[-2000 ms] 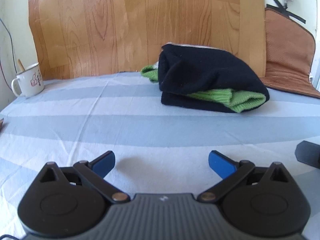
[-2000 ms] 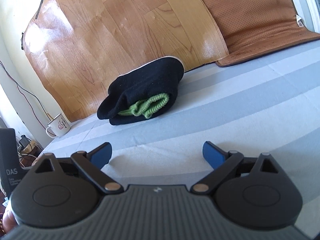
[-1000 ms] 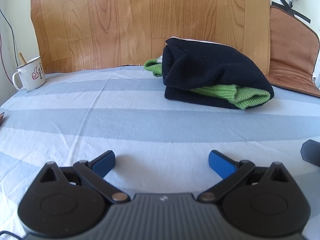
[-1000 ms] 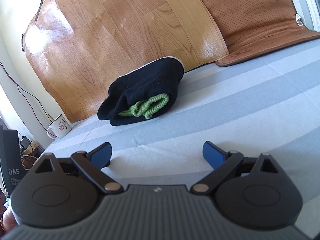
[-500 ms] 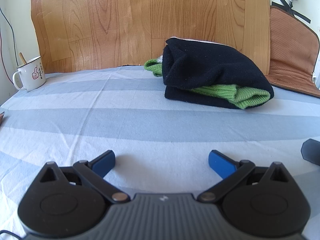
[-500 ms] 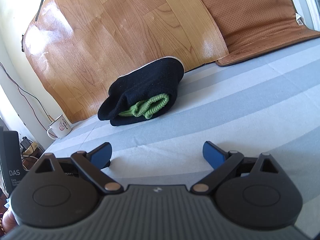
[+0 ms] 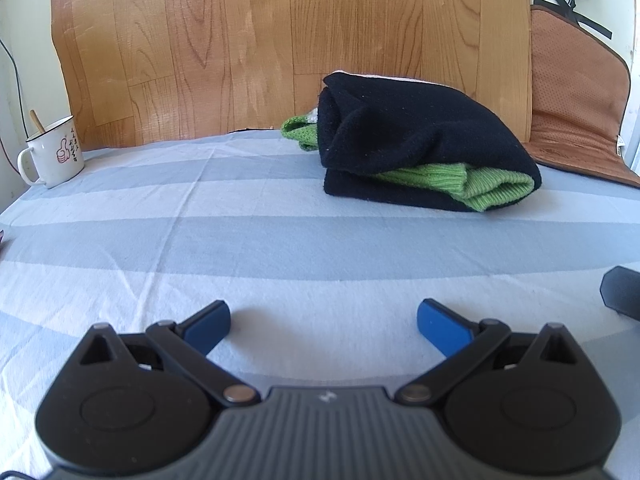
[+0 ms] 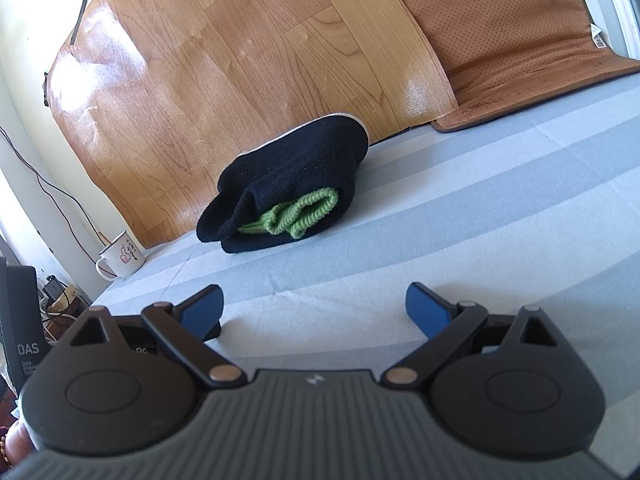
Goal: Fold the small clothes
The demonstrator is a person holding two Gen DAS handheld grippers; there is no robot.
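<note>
Left gripper (image 7: 323, 326) and right gripper (image 8: 315, 306) — wide, empty.

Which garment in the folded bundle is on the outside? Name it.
The black garment is outside: it wraps over and under the green knit, which only peeks out at the bundle's ends.

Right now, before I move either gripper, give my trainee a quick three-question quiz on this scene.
1. True or false: the left gripper is holding the black garment.
2. What colour is the knit piece wrapped inside it?
3. Where is the mug? A) on the bundle B) near the striped sheet's far left edge C) in the right gripper

Key: 1 false, both grippers are open; 2 green; 3 B.
</note>
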